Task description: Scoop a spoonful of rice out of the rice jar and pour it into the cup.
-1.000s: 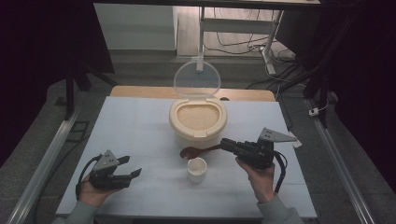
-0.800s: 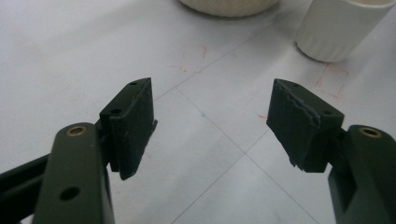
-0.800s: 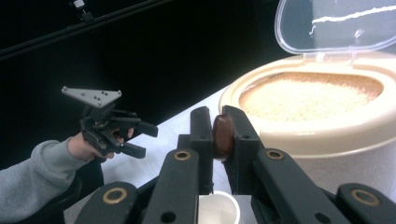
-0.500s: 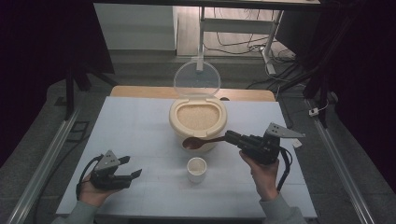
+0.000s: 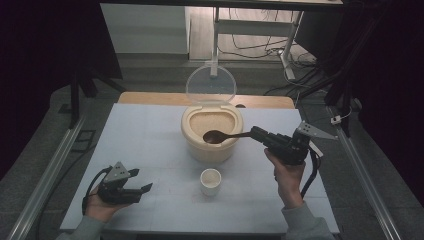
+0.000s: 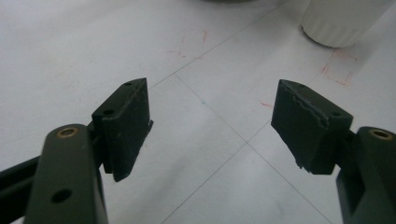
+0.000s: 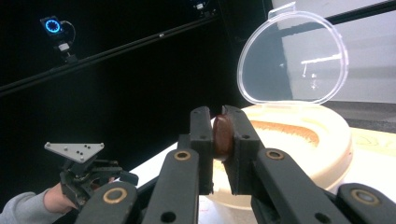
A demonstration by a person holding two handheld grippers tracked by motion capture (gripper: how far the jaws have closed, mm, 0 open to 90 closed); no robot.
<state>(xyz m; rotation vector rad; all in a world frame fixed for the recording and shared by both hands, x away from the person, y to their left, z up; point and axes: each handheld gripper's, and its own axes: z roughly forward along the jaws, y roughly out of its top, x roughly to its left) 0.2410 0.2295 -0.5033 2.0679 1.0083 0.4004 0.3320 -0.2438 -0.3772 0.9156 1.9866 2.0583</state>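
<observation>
Your right gripper [image 5: 260, 134] has its jaws clamped on the handle of a dark wooden spoon [image 5: 220, 136]; in the right gripper view the handle's end sits pinched between the two black pads. The spoon's bowl reaches out over the grain in the beige container [image 5: 212, 131], whose clear lid [image 5: 211, 84] stands hinged upright at its far side. The container sits toward the far edge of the tabletop [image 5: 145, 135], about midway across. Just on the near side of it stands a small white cup [image 5: 210, 180], with some grain already in it as far as the high view lets me judge.

By my reading you are at the scooping step. Next you need to dip the bowl into the grain and keep it level on the way to the cup.

Your left gripper [image 5: 134, 191] rests near the tabletop's near-left corner, jaws spread wide, holding nothing.
</observation>
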